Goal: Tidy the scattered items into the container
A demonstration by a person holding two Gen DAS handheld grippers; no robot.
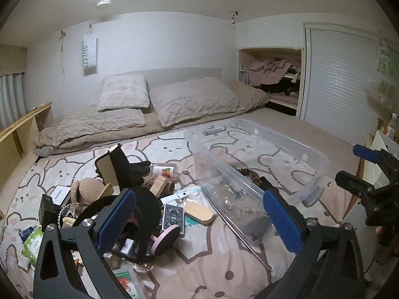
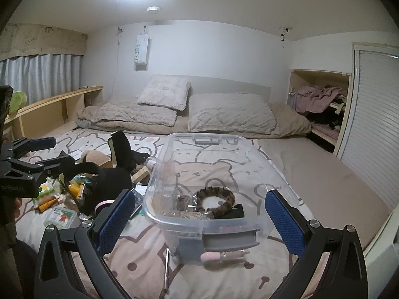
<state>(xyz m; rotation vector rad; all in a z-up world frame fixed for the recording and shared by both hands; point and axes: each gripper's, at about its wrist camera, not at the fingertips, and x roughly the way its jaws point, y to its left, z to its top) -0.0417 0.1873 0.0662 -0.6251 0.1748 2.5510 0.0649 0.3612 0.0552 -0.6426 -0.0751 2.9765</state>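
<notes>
Both hand-held grippers, the left [image 1: 199, 214] and the right [image 2: 199, 214], hung spread and empty; the container [image 2: 251, 147] held few items, the pile [image 1: 139, 199] at nine o'clock remained.

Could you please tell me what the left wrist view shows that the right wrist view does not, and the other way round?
Only the left wrist view shows the playing-card box, the white Chanel box and the wooden oval brush in the pile. Only the right wrist view shows the curtain, and the leopard-print hair comb band plainly inside the bin. Both share the clear plastic bin, the black glove, the pillows and both open grippers: left gripper, right gripper.
</notes>
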